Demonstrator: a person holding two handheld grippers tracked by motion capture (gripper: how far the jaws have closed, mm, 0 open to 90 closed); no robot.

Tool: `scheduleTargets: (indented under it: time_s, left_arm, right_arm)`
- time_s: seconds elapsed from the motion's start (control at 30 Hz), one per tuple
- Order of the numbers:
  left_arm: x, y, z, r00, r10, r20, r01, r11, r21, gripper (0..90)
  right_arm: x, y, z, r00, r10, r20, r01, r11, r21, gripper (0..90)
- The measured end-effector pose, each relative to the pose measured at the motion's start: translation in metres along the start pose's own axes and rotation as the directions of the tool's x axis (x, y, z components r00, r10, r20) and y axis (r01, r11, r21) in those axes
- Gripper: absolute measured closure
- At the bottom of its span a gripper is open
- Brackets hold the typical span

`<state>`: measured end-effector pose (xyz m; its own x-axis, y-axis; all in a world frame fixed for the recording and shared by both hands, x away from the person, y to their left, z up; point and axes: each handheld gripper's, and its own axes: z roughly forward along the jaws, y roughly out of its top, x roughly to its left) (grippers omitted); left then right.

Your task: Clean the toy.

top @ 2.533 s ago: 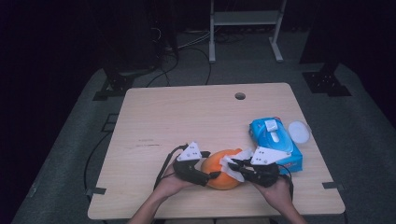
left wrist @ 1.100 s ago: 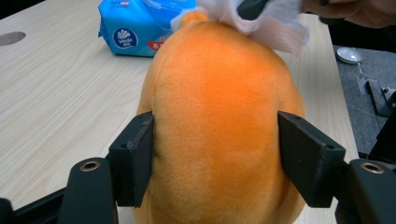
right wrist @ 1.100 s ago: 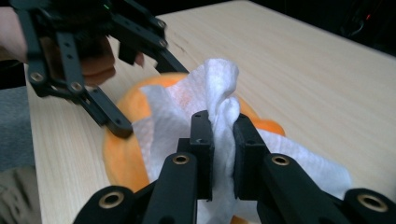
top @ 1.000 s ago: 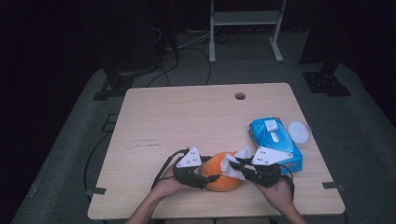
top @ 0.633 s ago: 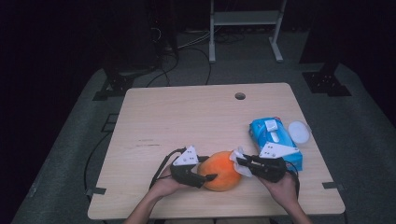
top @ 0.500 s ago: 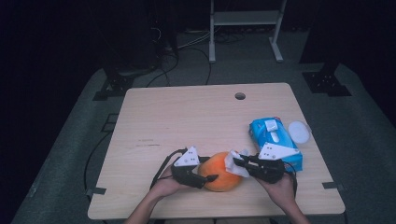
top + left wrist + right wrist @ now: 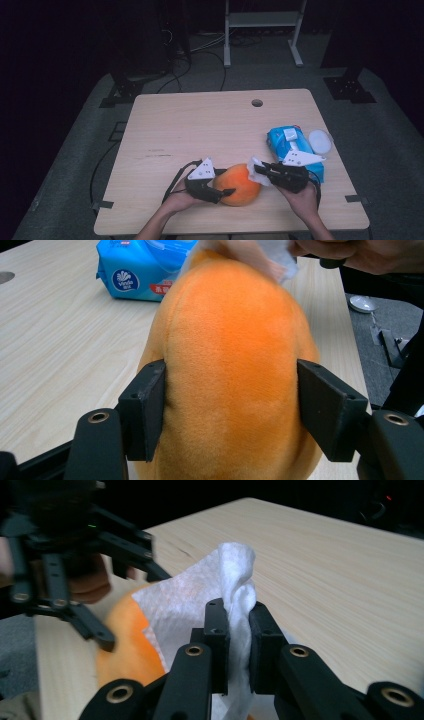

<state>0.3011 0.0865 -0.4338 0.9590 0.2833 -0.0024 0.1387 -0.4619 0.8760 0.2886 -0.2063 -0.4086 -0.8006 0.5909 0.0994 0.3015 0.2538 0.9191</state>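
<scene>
An orange plush fruit (image 7: 240, 184) lies on the wooden table (image 7: 200, 125) near its front edge. My left gripper (image 7: 227, 190) is shut on it, and in the left gripper view the two pads (image 7: 150, 407) press into the plush fruit (image 7: 235, 355) from both sides. My right gripper (image 7: 259, 171) comes in from the right, shut on a crumpled white wipe (image 7: 256, 167). In the right gripper view the wipe (image 7: 220, 587) stands pinched between the jaws of my right gripper (image 7: 239, 625) and drapes onto the plush fruit (image 7: 125, 647). The left gripper (image 7: 95, 575) shows beyond it.
A blue pack of wipes (image 7: 290, 145) lies at the right of the table, with a round white lid (image 7: 320, 141) beside it. A small cable hole (image 7: 257, 103) sits near the far edge. A person's hands hold both grippers at the table's front edge.
The right gripper with the wipe has shifted a little over the plush fruit's right end. The left gripper and the plush fruit have stayed put.
</scene>
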Motion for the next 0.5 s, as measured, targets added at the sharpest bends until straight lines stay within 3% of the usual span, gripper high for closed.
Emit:
scheduleTargets:
  time_s: [0.1,0.23,0.27,0.3,0.4,0.5]
  left_arm:
    - [0.001,-0.001,-0.001,1.0000,-0.002,0.000,0.002,1.0000,0.000,32.9]
    - [0.001,0.000,-0.002,1.0000,-0.008,0.002,0.008,1.0000,0.002,32.8]
    - [0.003,0.000,-0.002,0.9994,-0.032,0.009,0.032,0.9995,-0.006,32.5]
    - [0.003,0.000,-0.002,0.9993,-0.037,0.008,0.037,0.9993,-0.009,32.5]
    - [0.004,0.000,-0.001,0.9992,-0.039,0.003,0.039,0.9992,-0.010,32.4]
    - [0.007,-0.001,-0.002,0.9978,-0.065,-0.012,0.065,0.9978,-0.009,32.0]
  right_arm:
    - [0.005,0.000,0.003,0.9996,-0.026,-0.009,0.026,1.000,0.017,80.5]
    - [-0.002,-0.004,0.004,0.9999,0.013,0.001,-0.013,0.999,0.040,80.3]
    - [-0.009,-0.007,0.002,0.9988,0.048,0.011,-0.049,0.997,0.054,80.3]
    - [-0.010,-0.008,0.001,0.9985,0.051,0.019,-0.052,0.997,0.062,80.3]
    - [-0.007,-0.006,-0.002,0.9981,0.061,-0.005,-0.061,0.998,0.026,80.4]
    - [0.005,0.001,0.000,0.9990,0.011,-0.044,-0.010,1.000,0.010,80.3]
